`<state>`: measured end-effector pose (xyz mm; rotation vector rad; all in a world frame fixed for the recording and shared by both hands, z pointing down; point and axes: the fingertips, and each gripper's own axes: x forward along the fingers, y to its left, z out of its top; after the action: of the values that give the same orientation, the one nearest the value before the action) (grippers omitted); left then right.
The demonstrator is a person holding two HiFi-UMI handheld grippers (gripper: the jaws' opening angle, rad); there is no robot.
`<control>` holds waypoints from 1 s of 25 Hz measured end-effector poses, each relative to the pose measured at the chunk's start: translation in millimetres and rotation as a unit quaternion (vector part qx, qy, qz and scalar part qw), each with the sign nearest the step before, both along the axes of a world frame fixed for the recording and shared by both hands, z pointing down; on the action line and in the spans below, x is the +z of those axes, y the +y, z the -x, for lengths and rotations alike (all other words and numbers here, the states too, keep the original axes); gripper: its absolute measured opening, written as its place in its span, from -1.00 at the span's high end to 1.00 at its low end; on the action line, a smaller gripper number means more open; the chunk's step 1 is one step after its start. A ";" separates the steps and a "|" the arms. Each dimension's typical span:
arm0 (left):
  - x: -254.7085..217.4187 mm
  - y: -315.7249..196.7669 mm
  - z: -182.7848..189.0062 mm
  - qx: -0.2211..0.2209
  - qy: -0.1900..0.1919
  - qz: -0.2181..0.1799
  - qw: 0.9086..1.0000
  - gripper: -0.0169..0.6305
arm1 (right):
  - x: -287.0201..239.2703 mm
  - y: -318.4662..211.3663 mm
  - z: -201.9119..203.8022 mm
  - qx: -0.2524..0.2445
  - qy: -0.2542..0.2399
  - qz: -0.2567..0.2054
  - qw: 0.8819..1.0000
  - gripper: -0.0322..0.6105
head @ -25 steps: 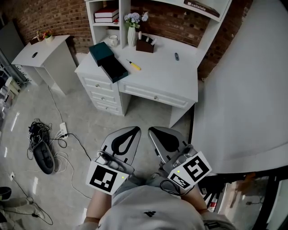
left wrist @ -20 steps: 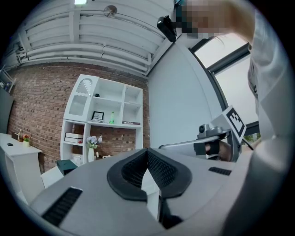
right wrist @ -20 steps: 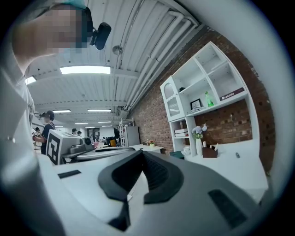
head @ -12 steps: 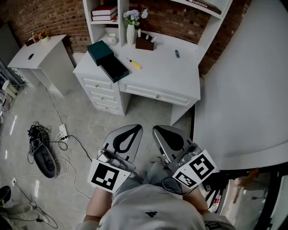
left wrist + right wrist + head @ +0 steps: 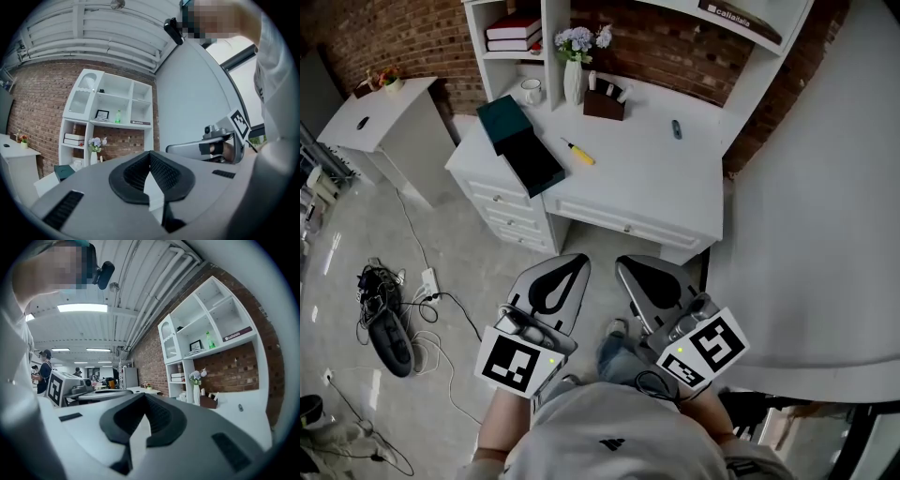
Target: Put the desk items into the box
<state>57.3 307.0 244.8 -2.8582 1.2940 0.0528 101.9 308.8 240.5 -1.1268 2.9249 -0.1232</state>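
**Brick-walled room, white desk, two closed grippers held short of it**

Seen from the head camera looking steeply down, the box (image 5: 520, 141) lies open on the left front corner of a white desk (image 5: 647, 178). Its teal half points toward the back and its black half reaches the desk's front edge. Just right of the box lies a small tool (image 5: 578, 152) with a yellow handle, not touching it. A small dark item (image 5: 676, 128), too small to identify, lies well apart on the right side of the desktop.

Along the back of the desk stand a mug (image 5: 530, 90), a white vase (image 5: 573, 80) of pale flowers and a brown holder (image 5: 605, 101), in that order from left to right. Books (image 5: 514, 30) lie stacked in the shelf unit above the desk. A red brick wall runs behind it.

Nearer the camera, over grey floor, the person holds both grippers side by side, pointing level toward the desk and well short of it. The left gripper (image 5: 575, 263) has its jaws together with nothing between them, as its own view shows. The right gripper (image 5: 625, 265) is the same, jaws together and empty. Each carries a cube with square markers at its near end.

To the left stands a small white side table (image 5: 389, 103). A tangle of cables (image 5: 389, 309) lies on the floor. A large pale curved panel (image 5: 825, 187) fills the right side.
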 end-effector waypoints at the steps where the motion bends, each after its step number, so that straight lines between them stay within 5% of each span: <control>1: -2.1 -11.4 -4.6 -0.004 0.002 0.000 1.000 0.91 | -2.0 -11.9 -3.8 -0.005 0.001 -0.002 1.000 0.88; 15: -18.2 -139.2 -88.0 -0.037 0.003 -0.021 0.999 0.91 | -4.7 -139.8 -75.5 -0.056 0.001 0.004 0.998 0.88; 25: -8.7 -185.1 -95.3 -0.040 -0.002 -0.012 0.999 0.91 | 5.3 -183.8 -85.2 -0.055 -0.008 0.016 0.998 0.88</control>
<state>152.6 121.9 236.1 -2.7831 1.3953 0.0609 187.1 125.0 245.8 -0.9632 2.9805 -0.1786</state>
